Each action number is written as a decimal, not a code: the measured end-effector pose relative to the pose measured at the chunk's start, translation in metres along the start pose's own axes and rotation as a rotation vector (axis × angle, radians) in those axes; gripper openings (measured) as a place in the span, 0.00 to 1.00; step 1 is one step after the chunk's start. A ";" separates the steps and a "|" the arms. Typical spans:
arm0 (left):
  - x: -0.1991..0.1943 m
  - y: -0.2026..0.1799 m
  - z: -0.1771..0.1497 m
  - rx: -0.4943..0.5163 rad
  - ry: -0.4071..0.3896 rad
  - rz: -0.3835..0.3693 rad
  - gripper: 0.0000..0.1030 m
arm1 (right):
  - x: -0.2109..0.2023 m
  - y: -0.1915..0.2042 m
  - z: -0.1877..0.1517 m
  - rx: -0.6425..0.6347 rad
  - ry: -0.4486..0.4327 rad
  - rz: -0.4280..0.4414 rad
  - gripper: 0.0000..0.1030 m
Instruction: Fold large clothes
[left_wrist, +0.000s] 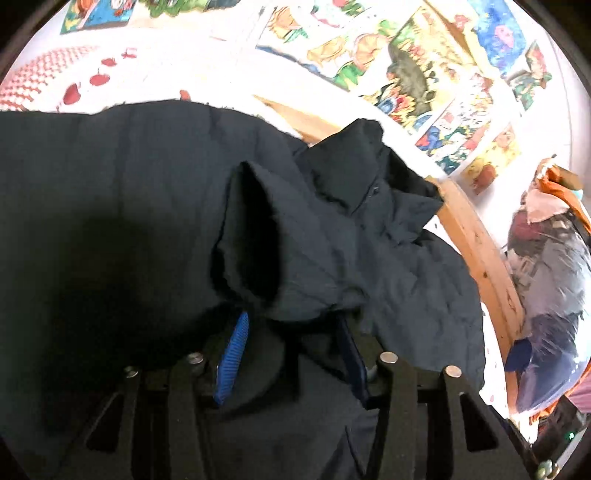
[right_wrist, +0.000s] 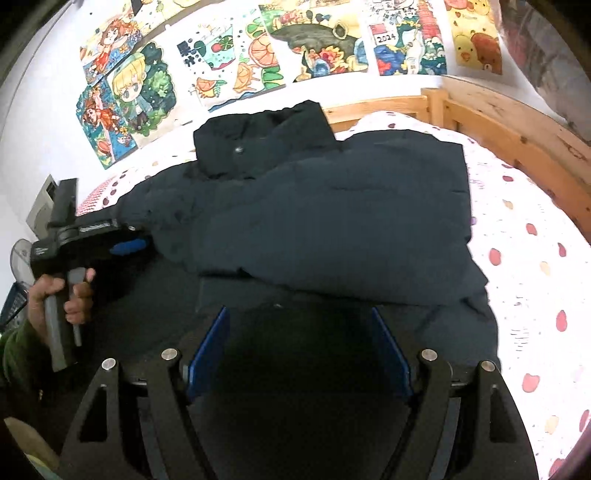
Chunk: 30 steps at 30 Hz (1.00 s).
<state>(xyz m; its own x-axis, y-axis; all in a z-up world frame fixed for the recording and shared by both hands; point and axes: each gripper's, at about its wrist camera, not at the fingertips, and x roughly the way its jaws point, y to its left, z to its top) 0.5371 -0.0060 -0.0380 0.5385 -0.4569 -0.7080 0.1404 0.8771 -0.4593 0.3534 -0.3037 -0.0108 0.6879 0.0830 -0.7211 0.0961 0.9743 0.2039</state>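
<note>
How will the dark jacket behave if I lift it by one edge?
The jacket is probably floppy: its sleeve droops and creases over the left gripper. Its quilted, puffy look suggests bulk, so folds may spring back. It looks smooth, so possibly slippery.

Jacket (right_wrist: 332, 221) on bed (right_wrist: 524, 229), apparently folded

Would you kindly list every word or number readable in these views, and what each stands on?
"2024": white tag on a wall drawing.
Dark characters on the fruit drawing: too blurred to read.
Small print on the left gripper body: too small to read.
Coat: no text seen.
</note>
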 end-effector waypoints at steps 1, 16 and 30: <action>-0.006 0.000 -0.001 0.004 -0.014 -0.021 0.47 | -0.002 -0.001 -0.004 -0.015 0.000 -0.015 0.70; -0.005 -0.002 -0.002 -0.003 -0.061 0.077 0.08 | -0.008 -0.018 0.017 -0.016 -0.083 -0.101 0.70; -0.022 0.010 -0.054 0.082 0.068 0.249 0.08 | 0.105 0.007 0.086 -0.183 0.086 -0.061 0.69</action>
<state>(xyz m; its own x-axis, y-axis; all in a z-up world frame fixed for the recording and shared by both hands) 0.4820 0.0043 -0.0560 0.5082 -0.2322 -0.8293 0.0787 0.9715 -0.2238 0.4880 -0.3058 -0.0282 0.6203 0.0329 -0.7837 -0.0020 0.9992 0.0404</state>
